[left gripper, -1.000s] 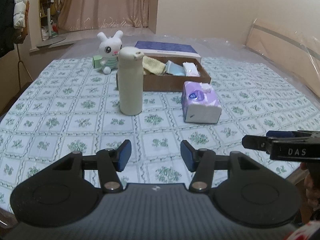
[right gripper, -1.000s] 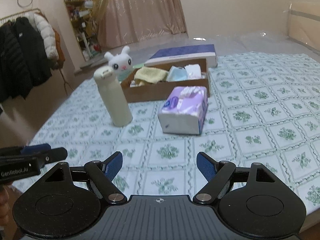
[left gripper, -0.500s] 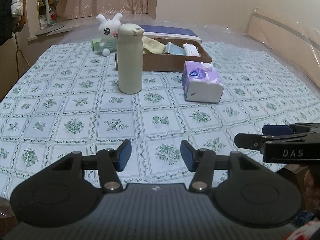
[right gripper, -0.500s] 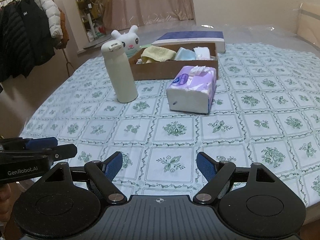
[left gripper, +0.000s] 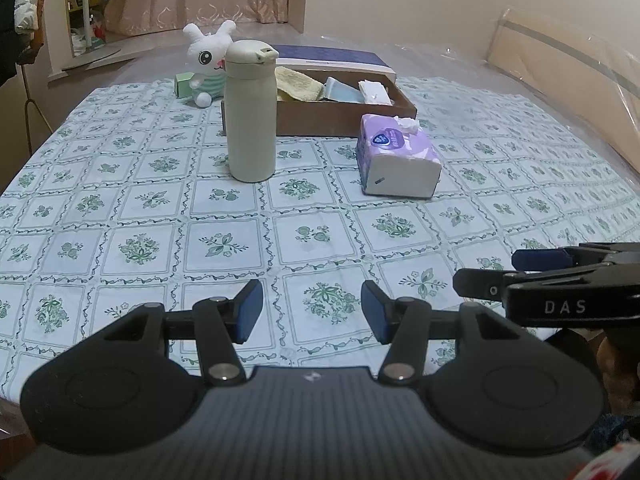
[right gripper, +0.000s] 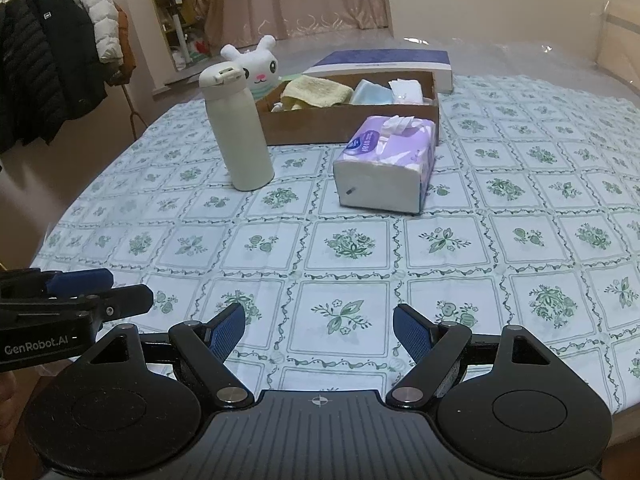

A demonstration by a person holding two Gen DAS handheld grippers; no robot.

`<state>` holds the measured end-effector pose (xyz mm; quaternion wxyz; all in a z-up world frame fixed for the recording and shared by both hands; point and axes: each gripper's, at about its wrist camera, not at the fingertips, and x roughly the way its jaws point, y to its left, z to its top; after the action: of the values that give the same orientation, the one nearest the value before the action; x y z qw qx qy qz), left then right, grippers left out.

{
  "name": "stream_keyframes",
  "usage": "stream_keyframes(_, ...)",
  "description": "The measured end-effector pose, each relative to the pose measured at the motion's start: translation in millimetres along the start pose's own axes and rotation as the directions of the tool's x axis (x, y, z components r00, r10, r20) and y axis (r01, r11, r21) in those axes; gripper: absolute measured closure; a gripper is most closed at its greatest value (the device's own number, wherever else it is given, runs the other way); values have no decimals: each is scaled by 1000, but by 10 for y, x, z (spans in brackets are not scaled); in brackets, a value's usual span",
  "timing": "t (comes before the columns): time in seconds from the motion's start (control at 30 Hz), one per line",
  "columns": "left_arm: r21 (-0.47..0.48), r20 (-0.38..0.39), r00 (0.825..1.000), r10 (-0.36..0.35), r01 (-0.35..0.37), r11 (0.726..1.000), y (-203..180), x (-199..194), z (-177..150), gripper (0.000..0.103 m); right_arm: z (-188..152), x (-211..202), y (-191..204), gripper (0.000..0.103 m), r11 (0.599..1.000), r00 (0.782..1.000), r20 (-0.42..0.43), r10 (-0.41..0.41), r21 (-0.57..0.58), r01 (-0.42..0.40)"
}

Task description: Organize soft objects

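Both grippers, left (left gripper: 312,311) and right (right gripper: 319,331), gape empty, a cream bottle (left gripper: 250,110) and tissue pack (left gripper: 396,156) standing ahead before the brown box (left gripper: 344,118).

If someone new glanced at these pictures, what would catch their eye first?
Probably the tall cream bottle standing mid-table, with the purple tissue pack lying to its right. Behind them sit a brown box of cloths and a white plush rabbit.

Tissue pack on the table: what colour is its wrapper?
The tissue pack is purple on top, white at its end; clearest in the right wrist view.
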<state>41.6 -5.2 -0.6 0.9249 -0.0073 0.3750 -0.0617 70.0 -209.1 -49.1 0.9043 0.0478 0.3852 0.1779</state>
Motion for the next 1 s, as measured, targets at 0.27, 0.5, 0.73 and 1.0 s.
stream_keyframes(0.27, 2, -3, 1000, -2, 2, 1000, 5, 19, -2, 51, -3, 20, 2, 22, 1000, 1000, -5, 3, 1, -3)
stream_keyframes(0.5, 2, -6, 1000, -2, 2, 1000, 4, 31, -7, 51, 1, 30, -3, 22, 1000, 1000, -4, 1, 3, -1)
stream_keyframes(0.73, 3, -8, 1000, -4, 4, 1000, 0, 43, -13, 51, 5, 34, -8, 22, 1000, 1000, -4, 2, 4, -2)
stream_keyframes(1.0, 3, -8, 1000, -4, 4, 1000, -1, 42, -12, 51, 5, 36, -10, 22, 1000, 1000, -4, 3, 4, -3)
